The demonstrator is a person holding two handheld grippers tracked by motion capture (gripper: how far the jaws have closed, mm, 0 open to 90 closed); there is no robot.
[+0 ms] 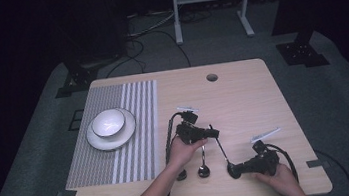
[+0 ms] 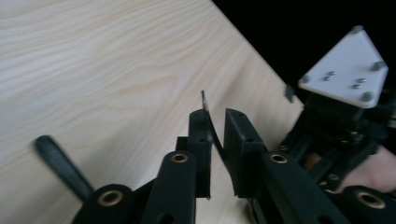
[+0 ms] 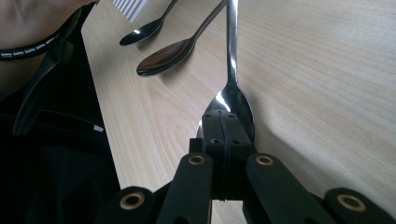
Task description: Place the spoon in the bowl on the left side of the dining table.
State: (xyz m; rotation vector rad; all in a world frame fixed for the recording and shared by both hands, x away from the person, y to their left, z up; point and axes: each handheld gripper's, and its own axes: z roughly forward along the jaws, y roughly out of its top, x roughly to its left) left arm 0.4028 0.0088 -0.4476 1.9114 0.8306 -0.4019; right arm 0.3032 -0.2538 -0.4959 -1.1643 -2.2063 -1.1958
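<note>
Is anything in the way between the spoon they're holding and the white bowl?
Nothing visible. Between the spoon and the bowl lie bare table and striped mat; the two other spoons sit nearer the front edge.

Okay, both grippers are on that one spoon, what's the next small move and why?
Probably close the left gripper onto the spoon handle. The right gripper is already shut on the spoon's bowl, while the left jaws stand apart around the thin handle end with a gap on either side. Once that grip is firm, the spoon could be passed or lifted toward the bowl on the plate.
</note>
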